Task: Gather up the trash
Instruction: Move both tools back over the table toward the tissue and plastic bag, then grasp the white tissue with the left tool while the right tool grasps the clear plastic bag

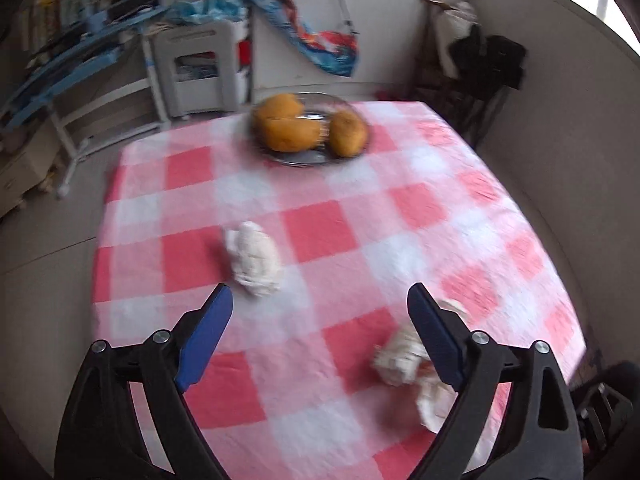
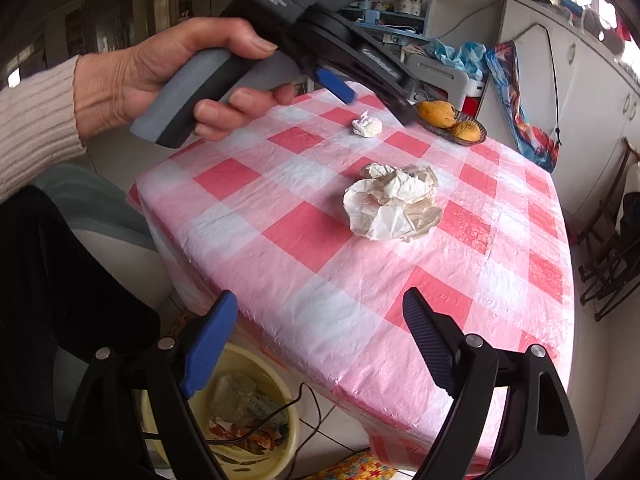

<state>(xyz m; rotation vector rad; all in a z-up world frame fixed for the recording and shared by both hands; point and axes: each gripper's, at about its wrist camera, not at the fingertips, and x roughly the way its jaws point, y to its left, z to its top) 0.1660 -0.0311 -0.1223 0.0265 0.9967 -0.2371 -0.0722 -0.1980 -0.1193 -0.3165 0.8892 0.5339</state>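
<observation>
A small crumpled white tissue (image 1: 254,258) lies on the pink-and-white checked table (image 1: 312,232), just ahead of my left gripper (image 1: 320,300), which is open and empty above the cloth. A larger crumpled paper wad (image 1: 416,364) lies partly behind its right finger. In the right wrist view the small tissue (image 2: 367,124) and the large wad (image 2: 394,206) lie mid-table. The left gripper (image 2: 372,108) hovers over the far side, held by a hand. My right gripper (image 2: 318,308) is open and empty over the table's near edge. A yellow trash bin (image 2: 248,412) with scraps stands on the floor below.
A dish of orange-yellow fruit (image 1: 310,128) sits at the table's far edge, also in the right wrist view (image 2: 454,122). Shelves and a grey stool (image 1: 200,72) stand behind. Dark chairs (image 2: 608,256) stand to the right. A cable (image 2: 308,396) runs near the bin.
</observation>
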